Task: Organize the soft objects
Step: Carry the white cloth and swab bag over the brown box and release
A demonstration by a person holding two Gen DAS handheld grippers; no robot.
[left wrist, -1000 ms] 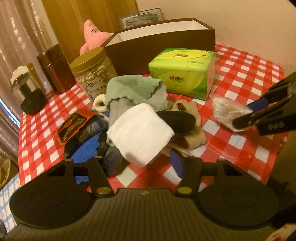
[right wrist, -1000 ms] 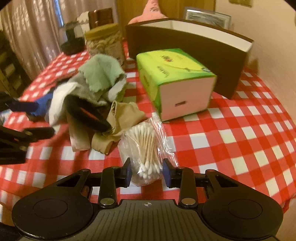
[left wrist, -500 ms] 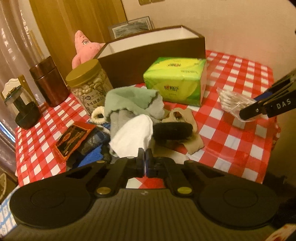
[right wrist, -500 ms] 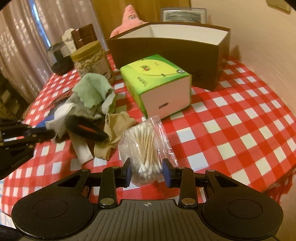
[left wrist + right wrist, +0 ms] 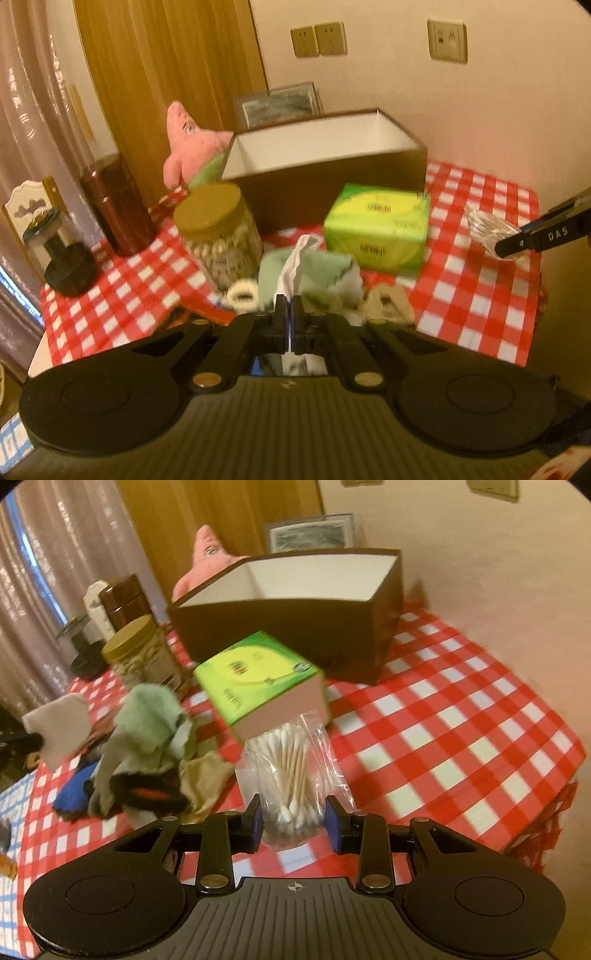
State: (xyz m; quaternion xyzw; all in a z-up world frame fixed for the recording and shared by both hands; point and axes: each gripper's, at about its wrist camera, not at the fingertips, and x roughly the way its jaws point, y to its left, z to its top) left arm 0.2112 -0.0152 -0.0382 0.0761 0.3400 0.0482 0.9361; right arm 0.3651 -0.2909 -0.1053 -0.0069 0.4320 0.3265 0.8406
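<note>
My left gripper point(image 5: 288, 306) is shut on a white cloth point(image 5: 295, 267) and holds it above the pile of soft things point(image 5: 317, 280); the cloth also shows in the right wrist view point(image 5: 59, 727). My right gripper point(image 5: 293, 821) is shut on a clear bag of cotton swabs point(image 5: 291, 771), held above the table. The bag shows at the right edge of the left wrist view point(image 5: 487, 230). The pile point(image 5: 147, 746) has a green cloth, grey, blue, black and beige pieces. An open brown box point(image 5: 325, 162) with a white inside stands at the back.
A green tissue pack point(image 5: 376, 229) lies before the box. A jar with a gold lid point(image 5: 218, 236), a dark red canister point(image 5: 118, 210), a black holder point(image 5: 66, 266) and a pink plush point(image 5: 184, 144) stand at the left. The red checked tablecloth point(image 5: 461, 720) ends at the right.
My left gripper closed on the white cloth and lifted it up from the pile. My right gripper rose with the bag of cotton swabs toward the box.
</note>
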